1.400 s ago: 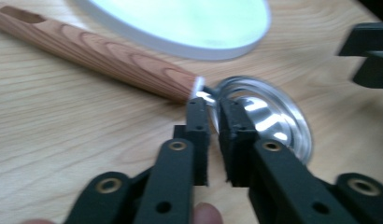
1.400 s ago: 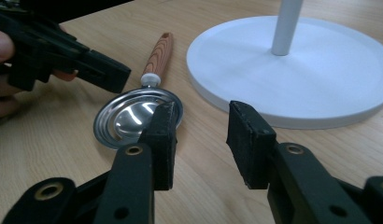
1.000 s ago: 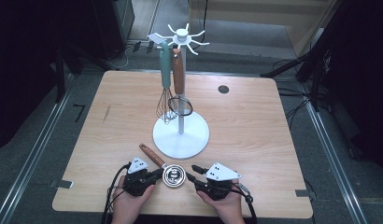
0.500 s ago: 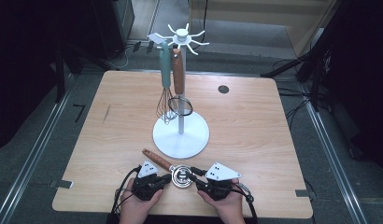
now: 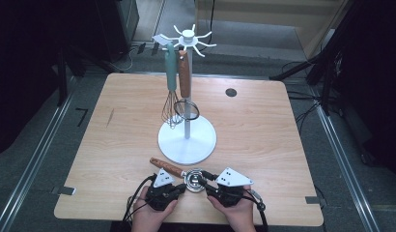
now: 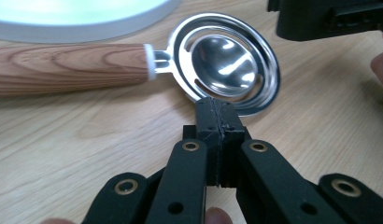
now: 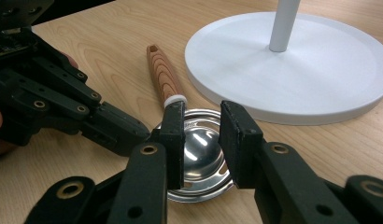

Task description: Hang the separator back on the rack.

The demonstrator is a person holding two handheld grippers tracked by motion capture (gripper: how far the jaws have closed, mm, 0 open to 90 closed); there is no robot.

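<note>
- Left gripper [image 6: 216,122] jaws were pressed flat together with nothing between them, tips at the near rim of the shiny steel slotted egg-separator spoon with a wooden handle [image 6: 227,63].
- Right gripper [image 7: 206,140] jaws stood a narrow gap apart and had just been opening a little; they straddled the spoon's steel bowl [image 7: 199,154], whether the pads touched the rim couldn't be told.
- Spoon lay flat on the light wooden table [image 5: 263,135] between the two sets of jaws, handle [image 5: 166,166] running away from the tips toward the stand.
- Step in hand looked like picking the spoon up for hanging: best to pinch the thin rim or the neck by the white collar squarely, since polished steel could slip; the closed left tips could steady it.
- Just beyond the jaws: round white base of the white utensil stand [image 5: 187,140], bare.
- Farther off, a teal-handled wire whisk [image 5: 172,92] and a wooden-handled ring tool [image 5: 185,87] hung from the stand's top hooks; other hooks looked free.
</note>
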